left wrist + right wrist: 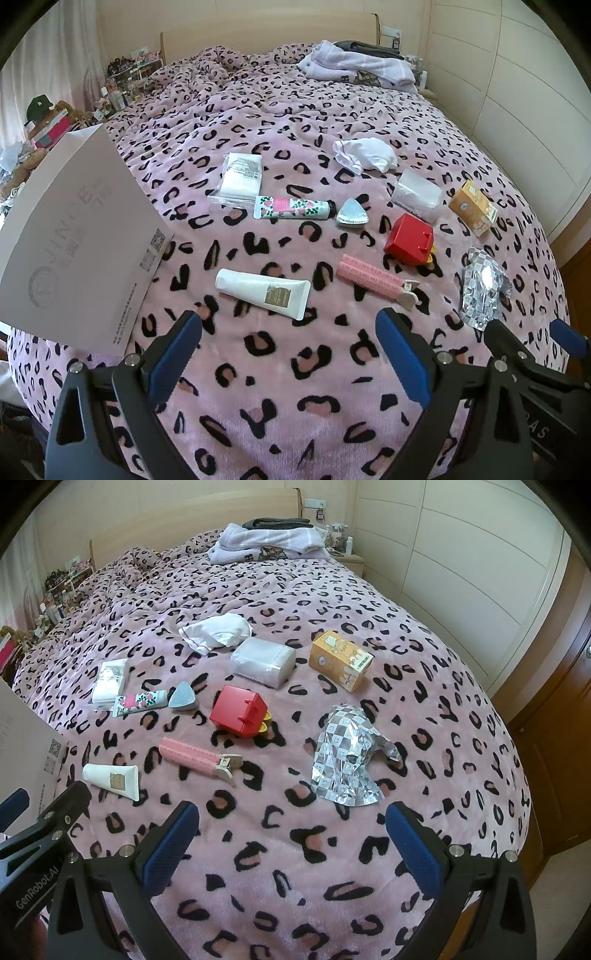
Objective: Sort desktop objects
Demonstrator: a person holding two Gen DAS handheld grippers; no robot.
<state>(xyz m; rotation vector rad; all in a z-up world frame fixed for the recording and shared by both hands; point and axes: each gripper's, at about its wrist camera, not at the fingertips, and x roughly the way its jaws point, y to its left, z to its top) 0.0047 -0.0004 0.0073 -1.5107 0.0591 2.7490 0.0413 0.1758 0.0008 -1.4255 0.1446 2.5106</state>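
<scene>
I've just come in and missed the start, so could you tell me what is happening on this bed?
A person holds two tools over a pink leopard-print blanket strewn with small items to sort. Both the left tool and the right tool are open and holding nothing. A white tube, a pink hair roller clip, a red box and a crumpled foil wrapper lie untouched. A large white box sits at the left.

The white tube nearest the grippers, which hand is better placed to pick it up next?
Probably the left. The white tube lies just ahead of the open left gripper, while it sits far off to the side of the open right gripper.
</scene>
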